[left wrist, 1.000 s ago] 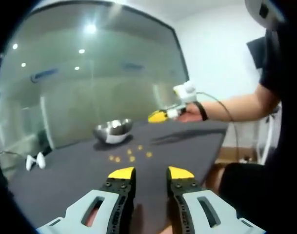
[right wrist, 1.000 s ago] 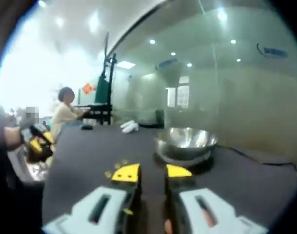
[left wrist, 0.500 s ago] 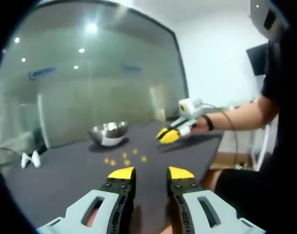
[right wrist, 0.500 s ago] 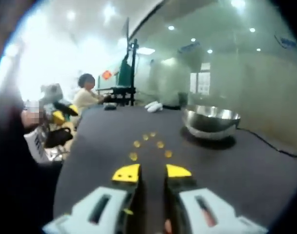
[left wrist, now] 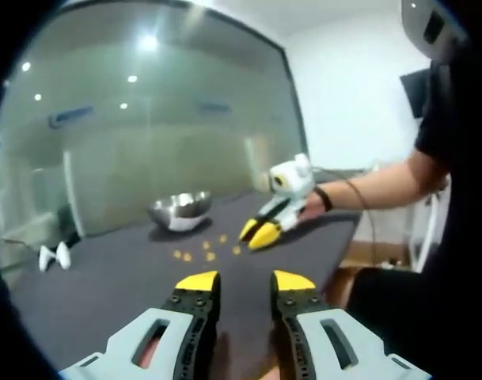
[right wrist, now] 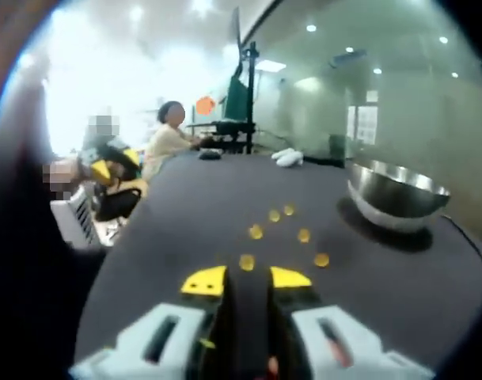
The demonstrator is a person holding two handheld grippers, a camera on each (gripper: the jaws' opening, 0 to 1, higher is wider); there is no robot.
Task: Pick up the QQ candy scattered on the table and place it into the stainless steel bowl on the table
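the right gripper (right wrist: pixel 246 281) hovers over the table (right wrist: pixel 185 214) with fingers spread, a qq candy (right wrist: pixel 246 262) just ahead. the left gripper (left wrist: pixel 246 283), fingers spread too, sits near the table edge, and the stainless steel bowl (right wrist: pixel 397 194) stands beyond the candies.

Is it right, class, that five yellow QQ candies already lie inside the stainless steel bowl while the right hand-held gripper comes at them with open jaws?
Not quite. The QQ candies lie scattered on the dark table, beside the stainless steel bowl, not in it; the right gripper view shows this. The rest stands: five of them, with the right hand-held gripper open and nearing them.
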